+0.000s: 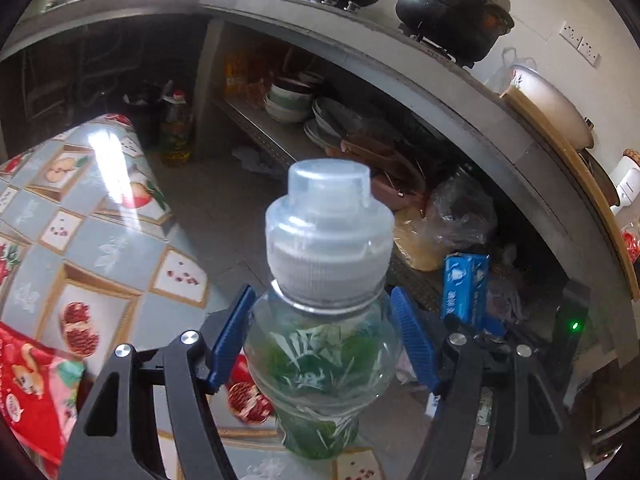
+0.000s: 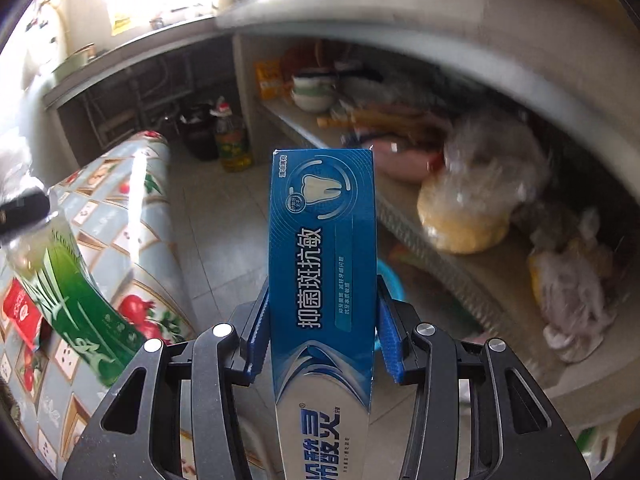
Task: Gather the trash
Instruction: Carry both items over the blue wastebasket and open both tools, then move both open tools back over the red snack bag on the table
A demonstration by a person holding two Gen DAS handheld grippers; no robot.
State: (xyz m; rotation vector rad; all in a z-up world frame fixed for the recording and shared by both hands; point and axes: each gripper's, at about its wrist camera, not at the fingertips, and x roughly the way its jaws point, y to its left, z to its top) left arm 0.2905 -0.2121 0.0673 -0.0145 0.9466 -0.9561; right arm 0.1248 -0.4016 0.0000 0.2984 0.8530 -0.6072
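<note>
My left gripper [image 1: 326,340] is shut on a clear plastic bottle [image 1: 320,364] with a green label and a translucent cap [image 1: 328,228], its blue pads against the bottle's shoulders. The bottle points out over the floor past the table edge. My right gripper [image 2: 320,330] is shut on a blue toothpaste box [image 2: 322,248], which stands up between the blue pads. In the right wrist view the same bottle [image 2: 76,300] shows blurred at the left, above the table. The toothpaste box [image 1: 464,288] also appears at the right of the left wrist view.
A table with a fruit-patterned cloth [image 1: 80,216] sits at the left, a red packet [image 1: 28,392] on it. A concrete counter [image 1: 400,68] with pots runs across the back; its lower shelf [image 2: 440,256] holds bowls, plates and plastic bags. An oil bottle [image 2: 232,140] stands on the tiled floor.
</note>
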